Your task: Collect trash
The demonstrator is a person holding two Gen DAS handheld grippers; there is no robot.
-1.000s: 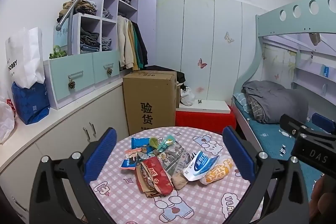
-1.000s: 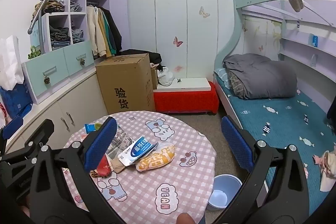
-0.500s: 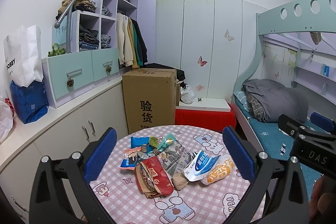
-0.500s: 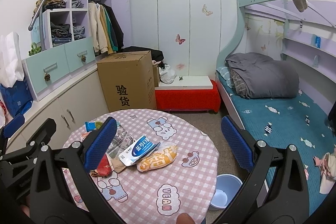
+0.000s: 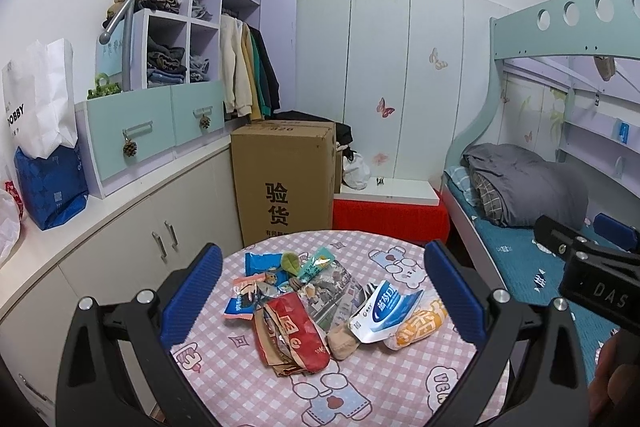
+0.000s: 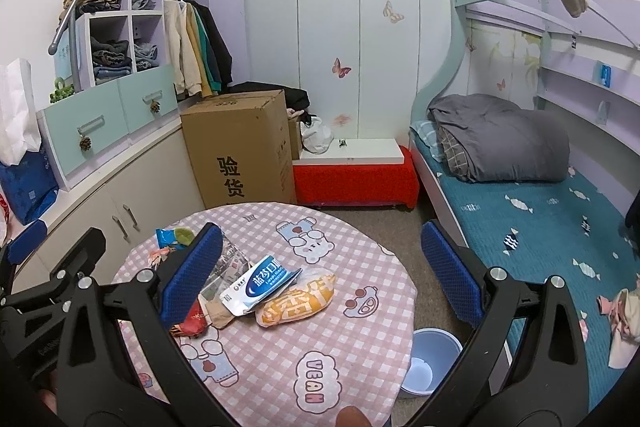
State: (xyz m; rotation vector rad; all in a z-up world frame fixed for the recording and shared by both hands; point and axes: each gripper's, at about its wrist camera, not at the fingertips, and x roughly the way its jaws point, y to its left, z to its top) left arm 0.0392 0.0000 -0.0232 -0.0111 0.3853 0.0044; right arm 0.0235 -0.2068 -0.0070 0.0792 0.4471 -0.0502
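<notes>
While our view drifts only slightly, left gripper (image 5: 320, 291) and right gripper (image 6: 320, 267) hang wide open, empty, above untouched wrappers (image 5: 316, 301); bin (image 6: 428, 361) waits; collecting not yet begun.

1. The left gripper (image 5: 322, 289) was held level, its blue-padded jaws spread wide with nothing between them.
2. The right gripper (image 6: 320, 267) hung beside it, jaws equally wide and empty.

Left hand-held gripper (image 5: 323, 291) (jaws wide) above wrappers (image 5: 320, 301) on table (image 5: 400, 379)
</notes>
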